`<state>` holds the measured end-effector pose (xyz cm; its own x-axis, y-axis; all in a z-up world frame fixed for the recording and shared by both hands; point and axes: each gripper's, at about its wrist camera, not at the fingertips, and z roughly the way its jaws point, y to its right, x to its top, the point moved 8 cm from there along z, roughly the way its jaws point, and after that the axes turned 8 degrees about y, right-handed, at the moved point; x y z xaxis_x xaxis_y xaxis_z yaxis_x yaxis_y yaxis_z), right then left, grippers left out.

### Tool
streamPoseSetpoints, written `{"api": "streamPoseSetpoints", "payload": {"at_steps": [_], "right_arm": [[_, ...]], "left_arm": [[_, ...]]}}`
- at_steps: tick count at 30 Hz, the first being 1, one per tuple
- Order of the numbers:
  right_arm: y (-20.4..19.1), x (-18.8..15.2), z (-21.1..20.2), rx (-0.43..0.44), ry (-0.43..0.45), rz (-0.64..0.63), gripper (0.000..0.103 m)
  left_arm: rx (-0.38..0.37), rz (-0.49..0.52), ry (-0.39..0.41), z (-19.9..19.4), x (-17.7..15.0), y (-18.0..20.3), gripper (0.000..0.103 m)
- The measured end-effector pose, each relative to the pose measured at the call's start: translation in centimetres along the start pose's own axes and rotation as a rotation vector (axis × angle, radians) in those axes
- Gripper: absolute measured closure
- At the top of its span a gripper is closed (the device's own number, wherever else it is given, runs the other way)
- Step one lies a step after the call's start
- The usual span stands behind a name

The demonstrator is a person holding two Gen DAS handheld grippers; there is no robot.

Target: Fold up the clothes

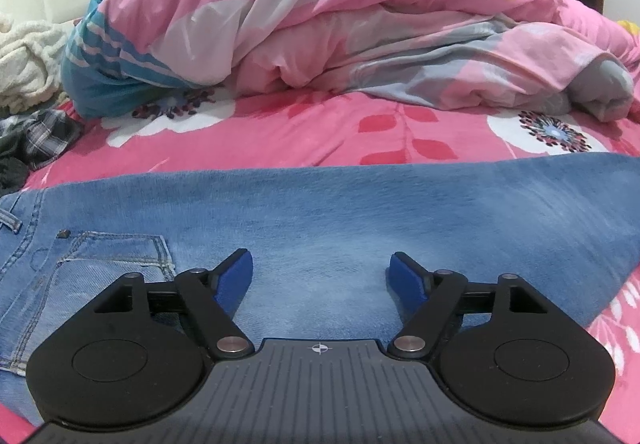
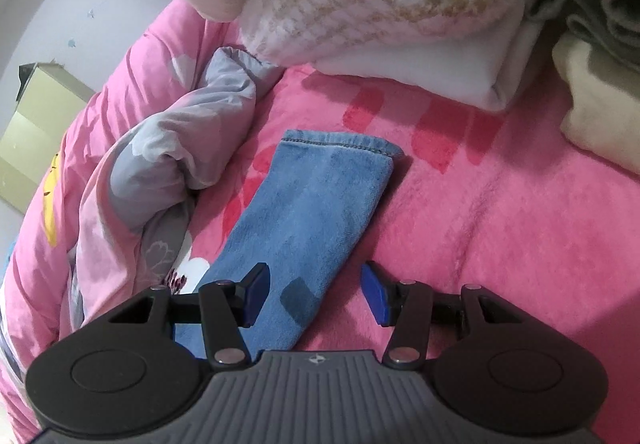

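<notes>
Pink floral bedsheet carries flat faded-blue jeans under two open, empty hand-held grippers.

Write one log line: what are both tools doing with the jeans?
left tool: open, over jeans | right tool: open, at leg hem end | jeans: flat on bed

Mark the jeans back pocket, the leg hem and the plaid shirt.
back pocket [image 1: 116,256]: left wrist view, middle of the stitched patch.
leg hem [image 2: 340,143]: right wrist view, stitched cuff edge.
plaid shirt [image 1: 44,134]: left wrist view, crumpled checked fabric.
</notes>
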<state>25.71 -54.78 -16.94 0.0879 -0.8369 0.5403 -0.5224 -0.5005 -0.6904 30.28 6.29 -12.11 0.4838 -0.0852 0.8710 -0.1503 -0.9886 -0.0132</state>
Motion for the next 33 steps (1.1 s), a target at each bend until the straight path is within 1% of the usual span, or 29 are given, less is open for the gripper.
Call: {"api": "streamPoseSetpoints", "payload": {"at_steps": [2,6,10,17,21,24,27,33], "right_arm": [[-0.1,0.4,0.6,-0.001,0.015,0.021,0.049],[-0.3,1.2,2.0,0.012,0.041,0.045,0.043],[-0.6,1.8,2.9,0.015,0.071,0.023,0.045],[-1.0,1.9,3.8,0.002,0.117,-0.016,0.045],[-0.9,1.8,3.8,0.014,0.134,-0.021,0.045],[-0.8,1.6,3.6,0.026,0.150,-0.033,0.049],[-0.4,1.6,3.3,0.038,0.160,-0.013,0.054],[-0.3,1.6,3.2,0.044,0.166,-0.014,0.056]], "left_arm": [[-0.002,-0.002,-0.001,0.0,0.0,-0.1,0.026],[-0.005,-0.003,-0.002,0.1,0.0,-0.1,0.026],[-0.007,-0.003,-0.001,0.0,0.0,-0.2,0.026],[-0.010,-0.008,-0.004,0.0,0.0,-0.2,0.025],[-0.010,-0.007,-0.003,0.0,0.0,-0.3,0.025],[-0.009,-0.006,-0.003,0.0,-0.1,-0.3,0.025],[-0.007,-0.005,-0.003,0.0,-0.1,-0.3,0.025],[-0.006,-0.003,-0.004,0.1,0.0,-0.3,0.025]]}}
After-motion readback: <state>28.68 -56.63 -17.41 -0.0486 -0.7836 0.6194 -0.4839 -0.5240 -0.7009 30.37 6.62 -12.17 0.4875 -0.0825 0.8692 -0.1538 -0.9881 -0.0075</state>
